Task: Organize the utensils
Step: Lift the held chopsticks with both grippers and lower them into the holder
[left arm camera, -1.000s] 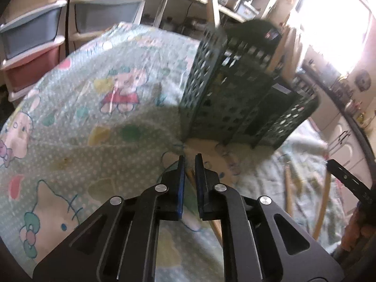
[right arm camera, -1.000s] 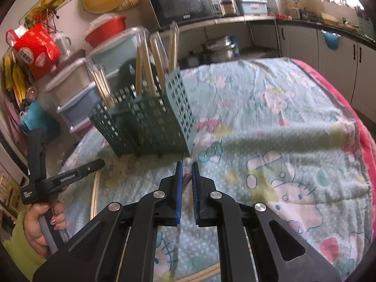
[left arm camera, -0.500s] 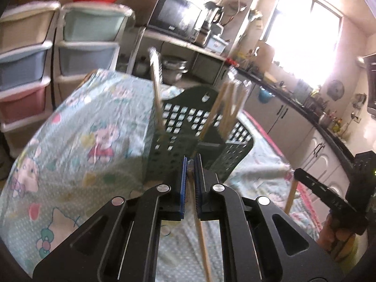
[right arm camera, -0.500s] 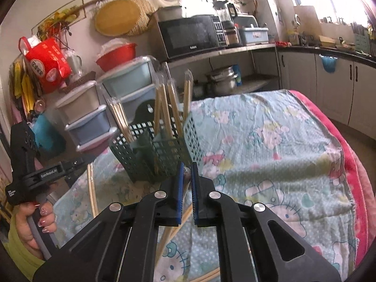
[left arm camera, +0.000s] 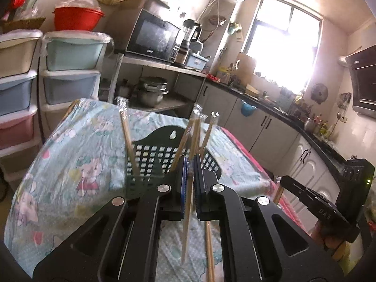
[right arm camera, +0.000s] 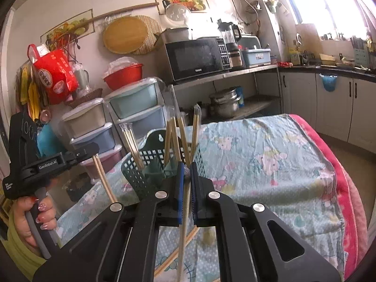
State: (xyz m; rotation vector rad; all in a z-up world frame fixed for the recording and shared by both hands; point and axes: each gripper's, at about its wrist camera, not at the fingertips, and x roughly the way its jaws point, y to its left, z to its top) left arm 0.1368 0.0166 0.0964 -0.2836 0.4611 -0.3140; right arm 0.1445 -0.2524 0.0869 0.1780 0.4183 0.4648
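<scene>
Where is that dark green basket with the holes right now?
The green basket stands on the cartoon-print cloth, just ahead of both grippers, with wrapped chopsticks upright inside; storage drawers stand behind it.

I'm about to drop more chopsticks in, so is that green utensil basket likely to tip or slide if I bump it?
Probably yes. The green basket is perforated plastic, so likely light. The wrapped chopsticks stand well above its rim and lean, raising its balance point. It sits on a wrinkled cloth, which may resist sliding, so tipping seems likelier.
</scene>
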